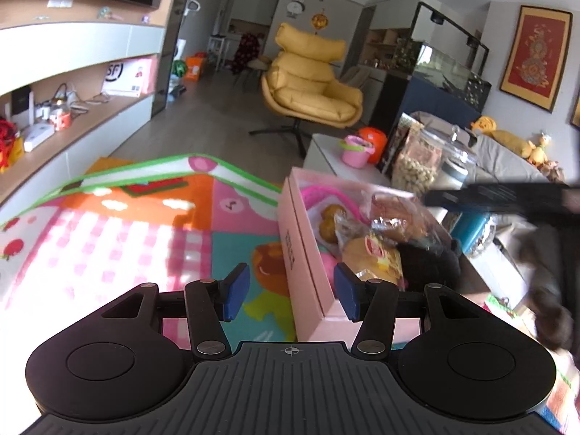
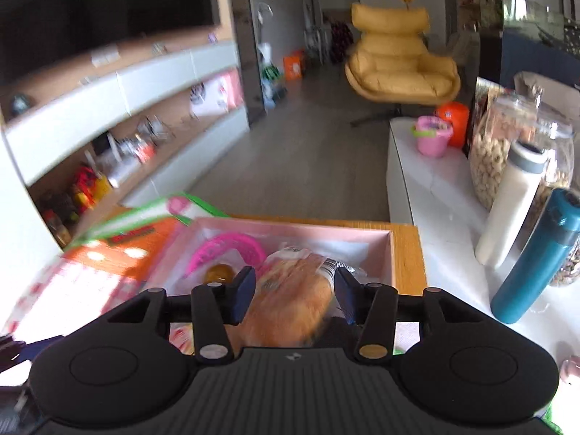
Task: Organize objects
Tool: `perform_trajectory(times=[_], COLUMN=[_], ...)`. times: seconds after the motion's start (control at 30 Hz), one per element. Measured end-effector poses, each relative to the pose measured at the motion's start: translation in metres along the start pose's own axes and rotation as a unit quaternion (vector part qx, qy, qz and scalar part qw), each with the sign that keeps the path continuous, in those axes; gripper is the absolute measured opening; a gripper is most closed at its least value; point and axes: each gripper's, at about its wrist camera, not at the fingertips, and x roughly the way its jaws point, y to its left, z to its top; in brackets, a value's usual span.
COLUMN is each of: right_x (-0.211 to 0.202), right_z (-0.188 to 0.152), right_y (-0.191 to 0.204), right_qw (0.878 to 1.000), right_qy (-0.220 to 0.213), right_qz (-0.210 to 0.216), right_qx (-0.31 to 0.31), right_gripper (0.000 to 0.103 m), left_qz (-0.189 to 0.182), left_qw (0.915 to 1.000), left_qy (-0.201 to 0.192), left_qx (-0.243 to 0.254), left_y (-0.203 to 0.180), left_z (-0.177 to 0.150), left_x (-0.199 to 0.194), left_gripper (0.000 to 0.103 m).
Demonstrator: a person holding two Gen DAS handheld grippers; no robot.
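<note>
An open pink box point(image 1: 301, 253) lies beside the play mat, and its far rim point(image 2: 362, 230) shows in the right wrist view. It holds a pink plastic ring point(image 2: 232, 250), round brown pastries point(image 1: 331, 219), a bagged bun with a red label point(image 1: 373, 253) and something black point(image 1: 427, 261). My left gripper point(image 1: 291, 291) is open and straddles the box's near wall, one pad outside and one inside, with a gap to the wall. My right gripper point(image 2: 293, 297) is over the box, shut on a bagged loaf of bread point(image 2: 286, 311). Part of it shows as a blurred dark bar point(image 1: 471, 195).
The box rests on a wooden surface point(image 2: 406, 250). To its right, a white table point(image 2: 427, 181) carries a nut jar point(image 2: 493, 152), a white bottle point(image 2: 514, 203), a teal bottle point(image 2: 536, 261), a pink bucket point(image 2: 433, 139) and an orange ball point(image 2: 455, 119). A colourful mat point(image 1: 127, 224) lies left; a yellow chair point(image 1: 308, 83) stands beyond.
</note>
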Motion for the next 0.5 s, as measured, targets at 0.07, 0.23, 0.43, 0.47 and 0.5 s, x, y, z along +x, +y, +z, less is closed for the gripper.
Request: perform_trajectory(times=[0.07, 0.23, 0.43, 0.47, 0.5], right_x=[-0.026, -0.056, -0.045, -0.04, -0.038], right_z=[-0.012, -0.056, -0.093, -0.095, -0.099], right_y=[-0.005, -0.019, -0.011, -0.007, -0.002], right_qw=[1.0, 0.999, 0.996, 0.996, 0.995], right_qy=[-0.014, 0.013, 0.053, 0.05, 0.045], right_qz=[0.004, -0.001, 0.004, -0.006, -0.019], right_qx=[-0.013, -0.048, -0.073, -0.078, -0.087], right_gripper=[0.056, 0.068, 0.05, 0.05, 0.05], left_qz=[0.0, 0.001, 0.05, 0.06, 0.068], left_qw=[1.0, 0.9997, 0.9958, 0.9948, 0.9937], left_qy=[-0.002, 0.018, 0.041, 0.035, 0.031], left_qx=[-0.004, 0.019, 0.065, 0.074, 0.083], left_y=[-0.001, -0.015, -0.026, -0.025, -0.022], left_z=[0.004, 0.008, -0.001, -0.002, -0.002], left_x=[0.002, 0.023, 0.046, 0.046, 0.045], left_gripper=[0.056, 0.056, 0.06, 0.067, 0.072])
